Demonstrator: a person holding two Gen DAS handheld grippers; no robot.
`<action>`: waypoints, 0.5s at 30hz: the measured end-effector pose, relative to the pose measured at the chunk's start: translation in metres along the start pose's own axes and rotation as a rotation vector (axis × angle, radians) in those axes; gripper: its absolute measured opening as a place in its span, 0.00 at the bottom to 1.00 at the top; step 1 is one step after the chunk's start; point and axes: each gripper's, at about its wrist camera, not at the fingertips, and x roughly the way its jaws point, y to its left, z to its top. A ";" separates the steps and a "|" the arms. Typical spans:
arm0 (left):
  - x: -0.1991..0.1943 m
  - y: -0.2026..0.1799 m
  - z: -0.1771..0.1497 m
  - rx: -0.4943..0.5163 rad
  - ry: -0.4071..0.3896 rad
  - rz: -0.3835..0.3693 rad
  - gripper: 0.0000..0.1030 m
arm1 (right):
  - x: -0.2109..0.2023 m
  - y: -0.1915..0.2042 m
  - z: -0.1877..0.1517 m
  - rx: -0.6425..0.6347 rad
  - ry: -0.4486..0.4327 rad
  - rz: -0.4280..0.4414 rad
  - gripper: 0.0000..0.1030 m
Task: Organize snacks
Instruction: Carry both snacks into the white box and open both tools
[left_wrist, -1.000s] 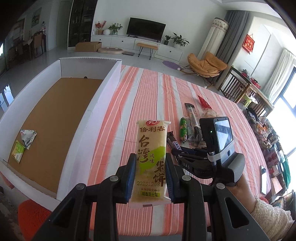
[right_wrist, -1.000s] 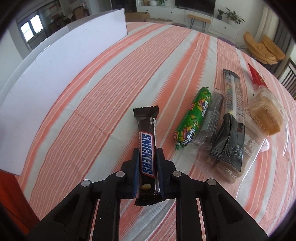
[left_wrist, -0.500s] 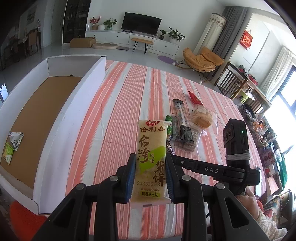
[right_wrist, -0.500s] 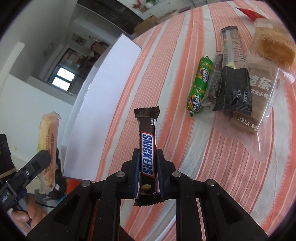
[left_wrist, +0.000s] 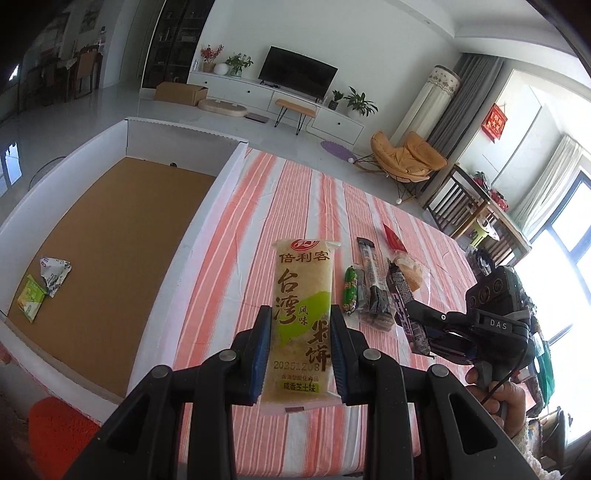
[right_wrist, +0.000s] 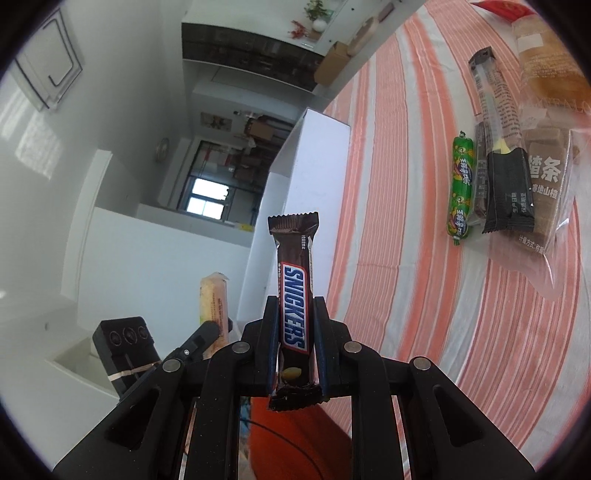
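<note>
My left gripper (left_wrist: 300, 350) is shut on a yellow-green rice cracker packet (left_wrist: 302, 317), held upright above the striped tablecloth (left_wrist: 258, 236) just right of the white box (left_wrist: 207, 221). My right gripper (right_wrist: 295, 339) is shut on a Snickers bar (right_wrist: 293, 295), lifted off the table and rolled to one side. The right gripper and its bar (left_wrist: 404, 310) also show at the right of the left wrist view. The left gripper's packet (right_wrist: 212, 306) shows in the right wrist view. Two small packets (left_wrist: 44, 284) lie on the box's brown floor.
A green sausage stick (right_wrist: 460, 192), a long clear-and-black stick pack (right_wrist: 495, 147), a hawthorn strip bag (right_wrist: 546, 192), a wrapped cake (right_wrist: 546, 66) and a red packet (left_wrist: 394, 238) lie together on the cloth. An orange stool (left_wrist: 59, 432) stands below the table's near edge.
My right gripper has risen and rolled further sideways with the Snickers bar, away from the snack pile. My left gripper has shifted slightly with its packet, and the box looks nearer.
</note>
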 end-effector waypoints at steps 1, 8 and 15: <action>-0.006 0.010 0.003 -0.010 -0.010 0.004 0.28 | 0.004 0.007 0.000 -0.005 0.001 -0.002 0.17; -0.036 0.095 0.029 -0.093 -0.066 0.085 0.28 | 0.060 0.080 0.003 -0.078 0.064 0.030 0.17; -0.030 0.157 0.047 -0.113 -0.070 0.228 0.28 | 0.183 0.159 0.011 -0.216 0.136 -0.020 0.17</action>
